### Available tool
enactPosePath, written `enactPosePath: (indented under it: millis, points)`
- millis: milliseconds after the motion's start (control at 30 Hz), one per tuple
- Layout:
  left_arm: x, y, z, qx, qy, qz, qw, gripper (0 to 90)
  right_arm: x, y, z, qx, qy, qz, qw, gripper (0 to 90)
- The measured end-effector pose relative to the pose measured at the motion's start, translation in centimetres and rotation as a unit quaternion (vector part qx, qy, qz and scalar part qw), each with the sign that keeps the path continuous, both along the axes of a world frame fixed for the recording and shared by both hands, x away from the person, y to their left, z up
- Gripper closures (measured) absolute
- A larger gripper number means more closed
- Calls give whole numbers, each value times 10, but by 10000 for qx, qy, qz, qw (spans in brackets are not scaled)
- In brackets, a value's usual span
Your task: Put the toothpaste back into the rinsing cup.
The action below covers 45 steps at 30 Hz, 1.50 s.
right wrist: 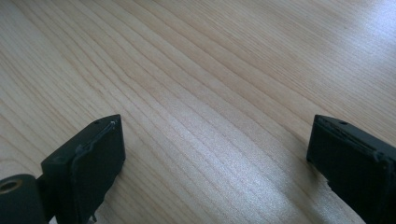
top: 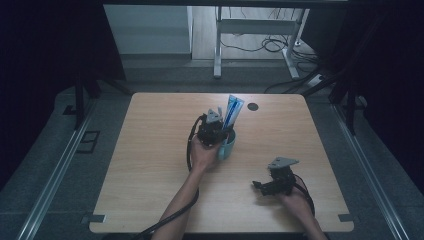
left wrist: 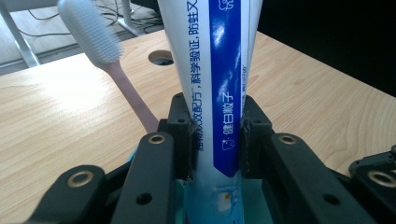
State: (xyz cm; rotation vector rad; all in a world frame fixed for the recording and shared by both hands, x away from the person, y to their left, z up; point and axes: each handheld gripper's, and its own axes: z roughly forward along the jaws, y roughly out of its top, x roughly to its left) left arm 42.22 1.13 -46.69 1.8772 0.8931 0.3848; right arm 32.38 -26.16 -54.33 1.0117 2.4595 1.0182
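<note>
A blue and white toothpaste tube (left wrist: 217,84) stands upright with its lower end in a light blue cup (top: 227,145) at the middle of the table. My left gripper (left wrist: 215,140) is shut on the tube, its pads pressing both sides just above the cup. From the high view the left gripper (top: 217,131) sits over the cup with the tube (top: 232,111) rising behind it. A pink toothbrush (left wrist: 109,60) with a grey-white head leans out of the cup to the left of the tube. My right gripper (right wrist: 215,163) hovers low over bare wood, jaws wide open and empty; it (top: 260,187) rests near the front right.
The wooden table (top: 150,165) has a round cable hole (top: 252,106) near its far edge, just behind the cup. Bare wood spreads left of the cup and between the two hands. Beyond the table stand a desk frame and cables on the floor.
</note>
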Motion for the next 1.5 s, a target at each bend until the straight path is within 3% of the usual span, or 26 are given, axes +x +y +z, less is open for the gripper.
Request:
enactPosePath:
  millis: [300,667,1033,1500]
  points:
    - [-1,-1,-2,123,16,48,9999,704,0,0,0,3,7,-3,10000,40]
    - [-1,0,-11,205,225,115,9995,689,0,0,0,4,10,-2,10000,40]
    - [-1,1,-8,229,341,171,9990,671,0,0,0,4,9,-2,10000,40]
    - [-3,4,-3,171,290,89,9994,544,0,0,0,3,8,-2,10000,40]
